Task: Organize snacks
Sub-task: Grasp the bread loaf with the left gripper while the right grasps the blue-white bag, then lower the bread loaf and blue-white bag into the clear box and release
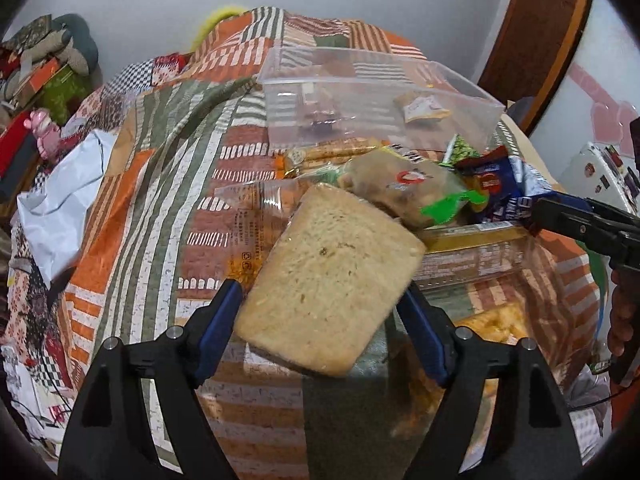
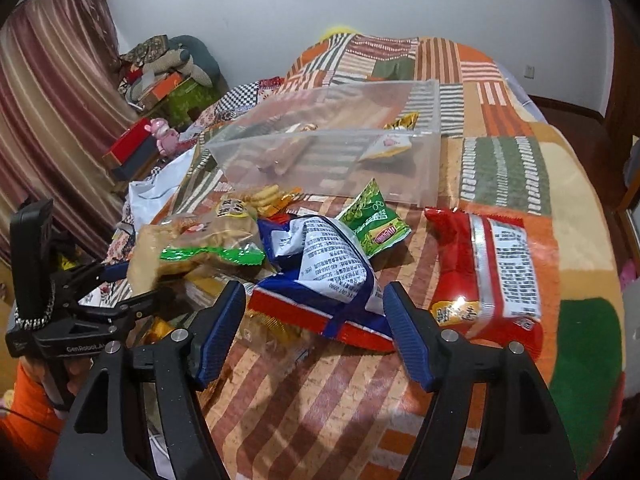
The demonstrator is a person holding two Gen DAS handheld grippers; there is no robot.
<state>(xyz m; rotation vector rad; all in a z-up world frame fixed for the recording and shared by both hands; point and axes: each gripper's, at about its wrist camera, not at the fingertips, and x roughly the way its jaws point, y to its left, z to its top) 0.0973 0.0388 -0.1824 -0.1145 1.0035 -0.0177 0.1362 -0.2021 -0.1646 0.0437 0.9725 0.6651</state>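
My left gripper (image 1: 322, 292) is shut on a bag of sliced bread (image 1: 332, 280), held tilted above the bed; the bag's green-tied end (image 1: 448, 206) points away. In the right wrist view the same bread bag (image 2: 192, 244) hangs at the left in the left gripper (image 2: 132, 280). My right gripper (image 2: 314, 300) is open and empty, its jaws either side of a blue-white-red snack bag (image 2: 324, 272). A clear plastic bin (image 1: 376, 100) (image 2: 332, 148) lies beyond the snack pile with a few small packets inside.
A red snack bag (image 2: 484, 272) lies at the right, a green packet (image 2: 372, 216) and biscuit packs (image 2: 264, 196) near the bin. All rest on a patchwork quilt (image 2: 500, 160). Boxes and a pink toy (image 2: 164, 136) sit at the left by curtains.
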